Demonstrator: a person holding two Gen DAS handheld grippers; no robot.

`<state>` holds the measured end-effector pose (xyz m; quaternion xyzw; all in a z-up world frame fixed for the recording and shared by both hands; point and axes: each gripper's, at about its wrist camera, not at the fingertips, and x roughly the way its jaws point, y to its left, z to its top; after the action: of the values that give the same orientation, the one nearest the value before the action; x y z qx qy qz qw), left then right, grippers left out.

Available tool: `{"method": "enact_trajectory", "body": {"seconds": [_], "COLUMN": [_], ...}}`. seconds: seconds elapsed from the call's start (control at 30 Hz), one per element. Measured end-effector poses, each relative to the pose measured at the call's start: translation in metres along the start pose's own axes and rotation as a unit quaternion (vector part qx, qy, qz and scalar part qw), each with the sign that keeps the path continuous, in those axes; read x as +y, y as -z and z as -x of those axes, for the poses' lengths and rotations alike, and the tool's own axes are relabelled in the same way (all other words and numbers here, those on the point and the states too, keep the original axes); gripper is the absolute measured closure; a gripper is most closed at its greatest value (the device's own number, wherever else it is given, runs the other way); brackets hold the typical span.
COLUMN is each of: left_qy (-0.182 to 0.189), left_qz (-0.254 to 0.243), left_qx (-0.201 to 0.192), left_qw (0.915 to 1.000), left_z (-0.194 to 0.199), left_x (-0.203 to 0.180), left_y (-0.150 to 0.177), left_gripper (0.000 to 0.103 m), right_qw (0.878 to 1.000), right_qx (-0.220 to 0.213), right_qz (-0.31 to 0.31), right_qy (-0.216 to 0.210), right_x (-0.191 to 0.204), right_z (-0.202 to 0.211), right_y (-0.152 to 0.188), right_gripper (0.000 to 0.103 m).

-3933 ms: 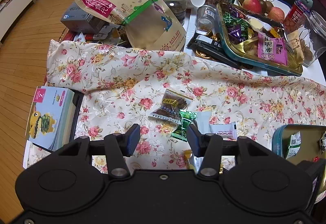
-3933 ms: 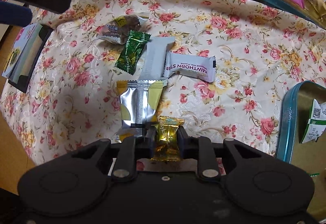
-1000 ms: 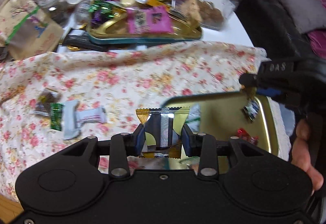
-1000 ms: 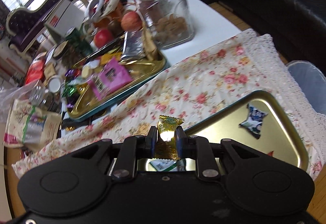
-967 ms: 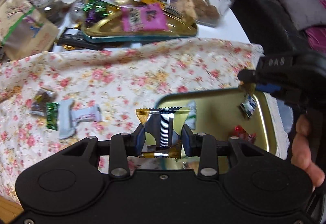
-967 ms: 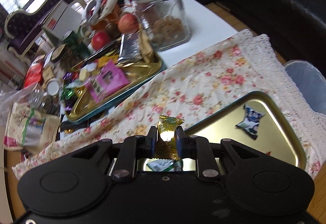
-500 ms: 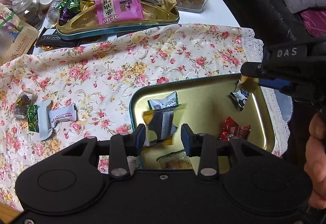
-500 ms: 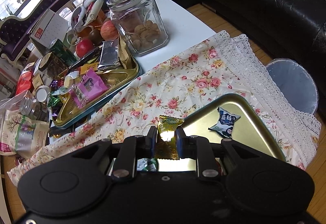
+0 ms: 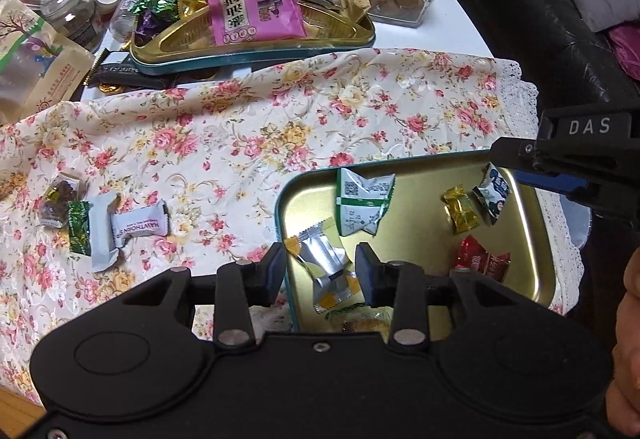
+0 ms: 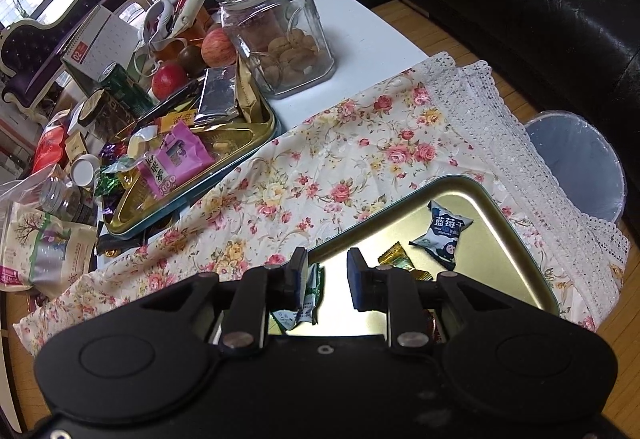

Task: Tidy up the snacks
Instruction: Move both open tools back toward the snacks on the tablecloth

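Observation:
A gold tin tray (image 9: pixel 532 239) with a teal rim lies on the floral cloth. My left gripper (image 9: pixel 320 271) is open above its left part; the silver-and-yellow packet (image 9: pixel 326 259) lies in the tray under it. My right gripper (image 10: pixel 327 277) is open over the same tray (image 10: pixel 516 239); the gold candy (image 9: pixel 460 209) lies in the tray beside a blue-and-white packet (image 10: pixel 444 233). A green-and-white packet (image 9: pixel 362 205) and a red candy (image 9: pixel 478 259) lie there too. On the cloth to the left lie a white Hawthorn packet (image 9: pixel 138 227), a green candy (image 9: pixel 79 227) and a dark candy (image 9: pixel 60 199).
A second gold tray (image 9: pixel 256 43) heaped with snacks, with a pink packet (image 9: pixel 256 13), stands behind the cloth. A glass cookie jar (image 10: pixel 276 31), apples, jars and a paper bag (image 9: pixel 36 59) crowd the back. A bin (image 10: pixel 580 167) stands beyond the table's right edge, beside a black sofa.
Both grippers have opened. The silver-and-yellow packet has dropped from my left gripper into the tray, and the gold candy has dropped from my right gripper into the tray.

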<state>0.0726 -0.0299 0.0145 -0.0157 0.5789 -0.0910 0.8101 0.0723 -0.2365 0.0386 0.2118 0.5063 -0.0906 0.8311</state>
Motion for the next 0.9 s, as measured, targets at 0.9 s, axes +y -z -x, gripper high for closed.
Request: {"method": "enact_trajectory", "body": {"seconds": [0.9], "left_qy": [-0.1], "left_qz": [0.11], "left_qx": [-0.03], "left_qw": [0.9885], "left_z": [0.022], "left_x": [0.14], "left_y": [0.003], "left_gripper": [0.056], "right_qw": [0.992], "right_qx": [0.055], "right_qz": [0.093], "right_qy": [-0.058], "right_x": [0.14], "right_z": [-0.025], "right_y": [0.042], "right_gripper": [0.078]}}
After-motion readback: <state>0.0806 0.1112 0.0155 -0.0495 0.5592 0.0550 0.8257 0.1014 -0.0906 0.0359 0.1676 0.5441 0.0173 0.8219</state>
